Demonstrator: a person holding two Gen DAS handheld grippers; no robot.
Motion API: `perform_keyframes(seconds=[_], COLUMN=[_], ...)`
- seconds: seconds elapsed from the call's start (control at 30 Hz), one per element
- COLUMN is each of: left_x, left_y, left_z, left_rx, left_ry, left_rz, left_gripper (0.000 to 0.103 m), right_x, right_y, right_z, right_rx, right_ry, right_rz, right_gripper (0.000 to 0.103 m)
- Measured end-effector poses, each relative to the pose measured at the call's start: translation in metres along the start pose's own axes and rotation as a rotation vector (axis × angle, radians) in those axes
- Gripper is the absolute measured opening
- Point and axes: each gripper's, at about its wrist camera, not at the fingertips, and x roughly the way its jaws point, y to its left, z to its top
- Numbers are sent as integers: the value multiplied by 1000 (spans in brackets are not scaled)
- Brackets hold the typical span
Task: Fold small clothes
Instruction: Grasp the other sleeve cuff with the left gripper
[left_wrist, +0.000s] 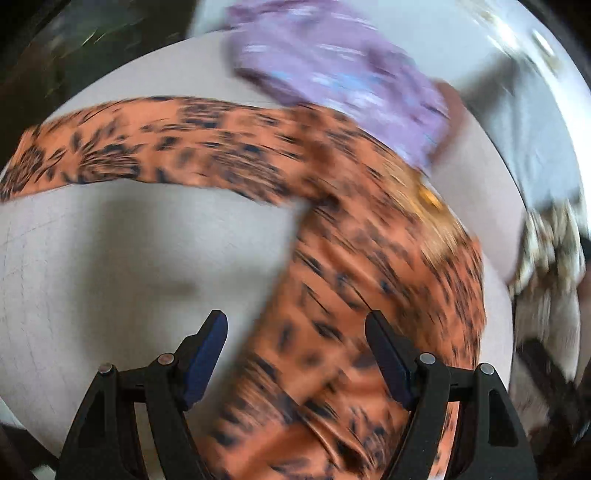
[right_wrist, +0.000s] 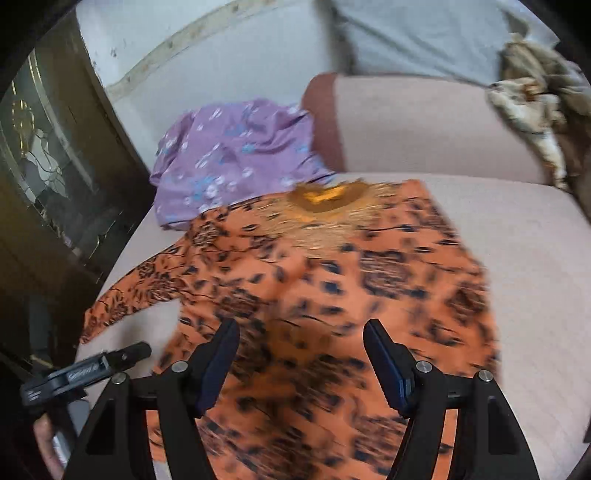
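The orange, black-printed fabric top with a golden embroidered neckline (right_wrist: 332, 277) lies spread flat on the pale pink cushioned sofa seat (right_wrist: 524, 258), neckline toward the backrest and hem toward the person. Its long axis runs from hem to neck, straight away from the right tool (right_wrist: 301, 354), which hovers over the lower middle of the body panel. One long sleeve (right_wrist: 136, 291) reaches out to the left side in the right wrist view, at an angle to the body.

The left tool (left_wrist: 295, 347) hangs over the spot where that sleeve meets the body, with bare seat under its left finger and printed cloth under its right. So the left hand is the nearer one to the sleeve (left_wrist: 155, 147), which stretches away up and to the left in its own view; a sleeve fold would likely fall to it.

Both tools stand wide apart with nothing between the pads; neither holds any cloth.

A crumpled purple floral garment (right_wrist: 229, 155) lies beyond the neckline, touching the top's edge.

The left tool's side shows some pale lettering in the right wrist view, too blurred to read. No other writing is visible.
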Motion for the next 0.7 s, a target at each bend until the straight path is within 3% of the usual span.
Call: perform_keyframes(seconds=[0.17,0.27,0.37,0.43,0.5,0.7], left_x=[6,1,-6,-12,-18,-17], left_y=[80,127,161,171,182,229], left_z=[51,67,74,81,79,90], left_rx=[-242,-353,-459,-484,-553,-743], left_ry=[-23,-50,-86,-108,-125,-149], left_rz=[13,72,-53,-34,-43,-98], left_gripper=[78,78,78,77,76,71], right_x=[56,87,110,124,133,145], right_y=[50,80,102,110,114,117], right_z=[22,25,23,21,20,12], right_rx=[-8,-38,-66,-66,-58,-53], right_ry=[59,113,143,168,185,202], right_rz=[157,228,255,273,294,317], right_gripper=[73,72,67,51,46,43])
